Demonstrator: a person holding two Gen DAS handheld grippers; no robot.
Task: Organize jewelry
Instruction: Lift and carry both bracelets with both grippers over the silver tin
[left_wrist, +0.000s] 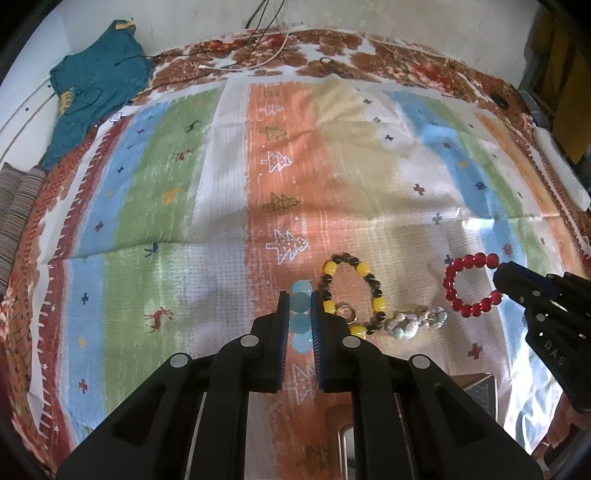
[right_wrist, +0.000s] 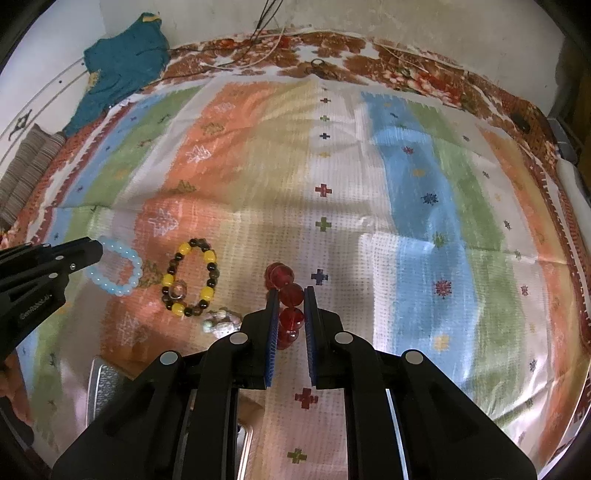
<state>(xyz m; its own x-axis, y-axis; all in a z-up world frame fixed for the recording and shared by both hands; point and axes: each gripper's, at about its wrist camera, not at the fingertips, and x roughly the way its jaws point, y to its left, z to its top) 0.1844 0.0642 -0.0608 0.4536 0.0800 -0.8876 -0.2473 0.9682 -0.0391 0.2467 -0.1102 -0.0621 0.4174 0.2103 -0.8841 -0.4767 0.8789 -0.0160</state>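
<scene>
My left gripper (left_wrist: 300, 299) is shut on a light blue bead bracelet (left_wrist: 300, 314), seen edge-on between its fingers; in the right wrist view the bracelet (right_wrist: 118, 271) hangs as a ring from the left gripper (right_wrist: 94, 253). My right gripper (right_wrist: 290, 295) is shut on a red bead bracelet (right_wrist: 288, 295); in the left wrist view the bracelet (left_wrist: 471, 284) shows as a ring at the right gripper (left_wrist: 500, 280). A yellow and dark bead bracelet (left_wrist: 351, 291) (right_wrist: 190, 277) lies on the cloth between them. A pale stone bracelet (left_wrist: 413, 319) (right_wrist: 221, 321) lies beside it.
A striped cloth (left_wrist: 258, 184) covers the bed. A teal garment (left_wrist: 96, 85) lies at the far left. Cables (left_wrist: 258, 55) run along the far edge. A metal tray edge (right_wrist: 107, 384) and a box corner (left_wrist: 480, 387) show near me.
</scene>
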